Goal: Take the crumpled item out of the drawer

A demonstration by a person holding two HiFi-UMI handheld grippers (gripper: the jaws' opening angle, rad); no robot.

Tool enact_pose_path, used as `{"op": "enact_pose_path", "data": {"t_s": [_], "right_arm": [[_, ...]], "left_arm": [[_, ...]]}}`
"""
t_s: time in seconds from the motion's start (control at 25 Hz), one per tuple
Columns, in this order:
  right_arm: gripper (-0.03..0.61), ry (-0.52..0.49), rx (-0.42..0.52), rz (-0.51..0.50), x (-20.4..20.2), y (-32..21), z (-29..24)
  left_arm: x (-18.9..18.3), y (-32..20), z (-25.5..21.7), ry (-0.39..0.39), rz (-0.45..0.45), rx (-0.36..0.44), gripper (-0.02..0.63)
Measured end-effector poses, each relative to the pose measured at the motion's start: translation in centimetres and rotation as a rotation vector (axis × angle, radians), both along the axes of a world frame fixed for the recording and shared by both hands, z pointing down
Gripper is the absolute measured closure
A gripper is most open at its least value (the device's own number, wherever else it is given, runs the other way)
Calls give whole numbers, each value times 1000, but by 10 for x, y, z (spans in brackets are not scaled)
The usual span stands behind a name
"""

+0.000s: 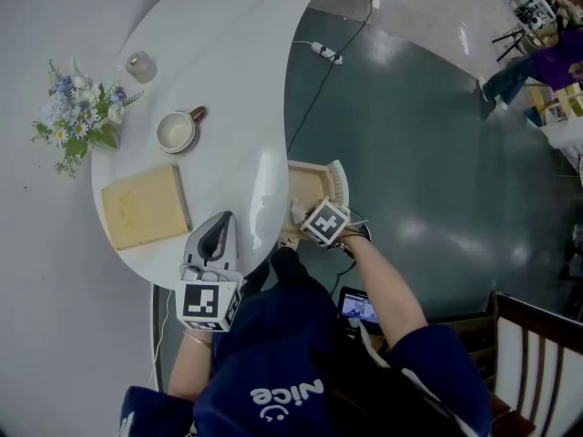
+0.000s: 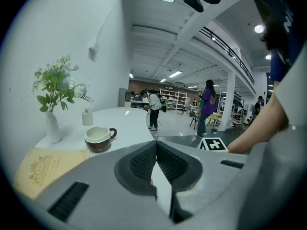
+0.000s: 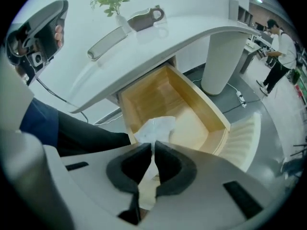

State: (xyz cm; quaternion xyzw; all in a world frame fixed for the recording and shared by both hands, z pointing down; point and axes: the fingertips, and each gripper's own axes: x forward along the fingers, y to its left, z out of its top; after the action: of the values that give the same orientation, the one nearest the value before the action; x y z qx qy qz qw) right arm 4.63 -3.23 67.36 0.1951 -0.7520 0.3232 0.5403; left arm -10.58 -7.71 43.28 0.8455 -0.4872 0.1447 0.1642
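A light wooden drawer (image 3: pixel 192 110) stands pulled out from under the white table (image 1: pixel 237 53), its ribbed white front (image 3: pixel 242 138) toward the floor. The crumpled white item (image 3: pixel 154 127) lies at the drawer's near end. My right gripper (image 3: pixel 153 150) is shut on it, and its fingertips pinch the item's lower edge. In the head view the right gripper (image 1: pixel 302 217) reaches into the drawer (image 1: pixel 308 182) beside the table edge. My left gripper (image 1: pixel 217 233) rests on the table's near edge, its jaws shut with nothing in them. The same left gripper (image 2: pixel 156 147) points across the tabletop.
On the table are a brown-and-white cup (image 1: pixel 177 131), a pale yellow board (image 1: pixel 144 208), a vase of flowers (image 1: pixel 77 116) and a small jar (image 1: pixel 140 66). A power strip and cable (image 1: pixel 326 51) lie on the dark floor. A wooden chair (image 1: pixel 537 335) stands at the lower right.
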Motion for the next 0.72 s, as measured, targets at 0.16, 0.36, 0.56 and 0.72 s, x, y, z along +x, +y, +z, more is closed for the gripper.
{"op": "enact_pose_path", "data": {"t_s": [0.16,0.36,0.56,0.72], "right_arm": [[551,-26,20,76,1,-1,-12],[551,-50,41,152,2,1,-25],[552,-67,68,224,4,1,-36],[552,-75,84,271,5,1,-47]], "left_arm": [[3,-1,-1,3,8,-2,609],[7,-4,-4,-3,34,29,609],[11,-5,-2,-1,56,24,609],[15,-5,2,-5,80,2,609]]}}
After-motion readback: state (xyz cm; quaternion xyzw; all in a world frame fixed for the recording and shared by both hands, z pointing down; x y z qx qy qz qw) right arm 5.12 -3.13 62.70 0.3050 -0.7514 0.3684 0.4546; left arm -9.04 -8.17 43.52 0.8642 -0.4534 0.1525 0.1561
